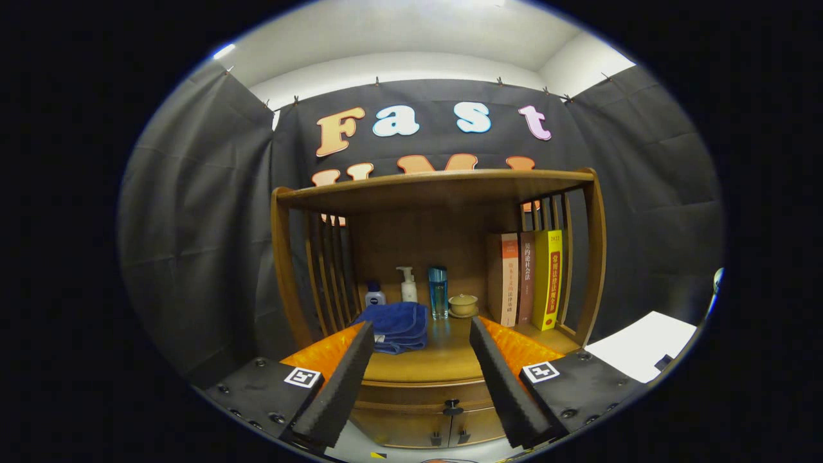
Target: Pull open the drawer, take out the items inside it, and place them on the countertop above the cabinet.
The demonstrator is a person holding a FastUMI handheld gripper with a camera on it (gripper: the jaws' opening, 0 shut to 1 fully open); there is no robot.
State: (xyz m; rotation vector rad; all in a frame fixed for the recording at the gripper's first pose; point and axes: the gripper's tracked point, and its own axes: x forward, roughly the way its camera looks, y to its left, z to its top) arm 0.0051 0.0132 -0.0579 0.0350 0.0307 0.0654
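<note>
**Fingers spread wide in front of the closed drawer**

The gripper [421, 331] hangs in front of the wooden cabinet [437, 257] with its two black foam-padded fingers [337, 386] parted wide, holding nothing and touching nothing. Each finger has an orange backing and a black base carrying a small square black-and-white marker.

Down between the fingers sits the drawer [424, 393], shut, with a small dark knob [452, 406] at its front. Below it are two cabinet doors, also shut. What lies inside the drawer cannot be seen.

Just beyond the fingertips is the table [443, 354], the cabinet's wooden top, sheltered by an upper shelf on slatted sides. A folded blue towel [395, 325] lies on it to the left. Behind the towel, in a row against the back panel, stand a small white bottle with a dark blue label [375, 296], a white pump bottle [408, 286], a tall clear blue bottle [438, 292] and a small tan lidded cup on a saucer [463, 305]. The bottle labels are too small to read.

To the right, three books [527, 280] stand upright, with tan, dark red and yellow spines. The yellow spine shows "2022" at its top; the rest of the spine lettering is Chinese characters too fine to make out reliably.
</note>
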